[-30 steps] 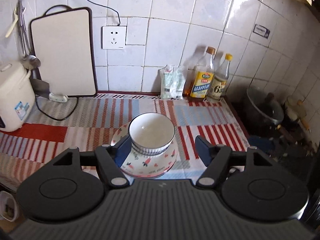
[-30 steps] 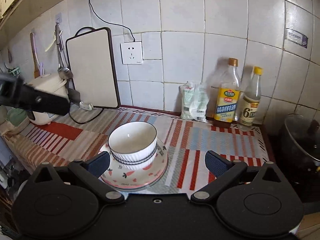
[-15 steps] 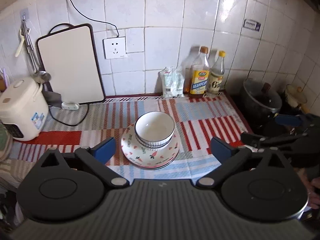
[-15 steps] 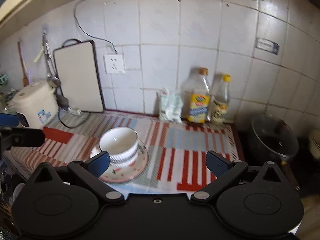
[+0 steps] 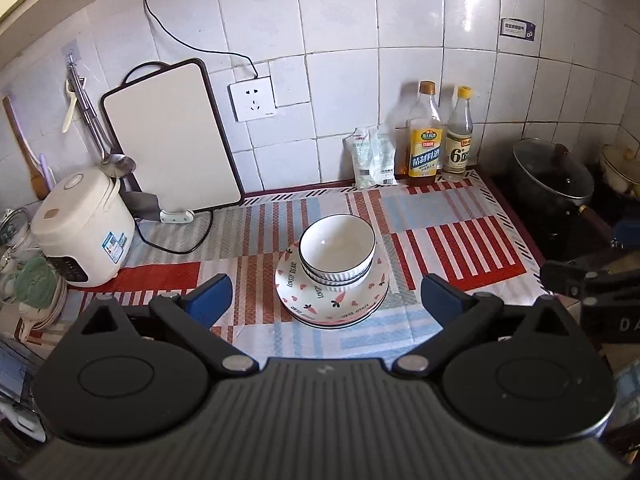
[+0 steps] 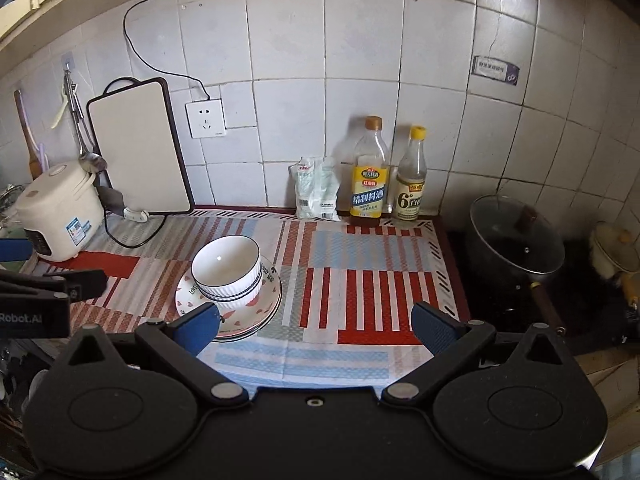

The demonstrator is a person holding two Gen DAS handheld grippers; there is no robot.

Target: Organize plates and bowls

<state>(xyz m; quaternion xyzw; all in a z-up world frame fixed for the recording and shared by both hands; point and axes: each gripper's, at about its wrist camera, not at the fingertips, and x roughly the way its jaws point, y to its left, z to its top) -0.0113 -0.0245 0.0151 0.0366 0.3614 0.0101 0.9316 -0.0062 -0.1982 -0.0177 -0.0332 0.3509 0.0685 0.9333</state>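
Observation:
Stacked white ribbed bowls [image 5: 337, 254] with dark rims sit on stacked patterned plates [image 5: 320, 304] on the striped cloth; the bowls [image 6: 227, 270] and plates [image 6: 256, 312] also show in the right wrist view. My left gripper [image 5: 326, 300] is open and empty, held back above the counter's front with the stack between its fingers in view. My right gripper [image 6: 316, 328] is open and empty, to the right of the stack. The right gripper's body [image 5: 592, 284] shows at the left view's right edge, and the left gripper's body [image 6: 40, 292] at the right view's left edge.
A rice cooker [image 5: 82, 228] and leaning cutting board [image 5: 172, 140] stand at back left. A packet [image 5: 370, 158] and two bottles [image 5: 426, 136] stand against the tiled wall. A lidded black pot [image 5: 554, 172] sits on the stove at right.
Both grippers have pulled back and up from the stack, so more of the counter shows. The left gripper's jaws have spread wider. The bowls and plates have not moved.

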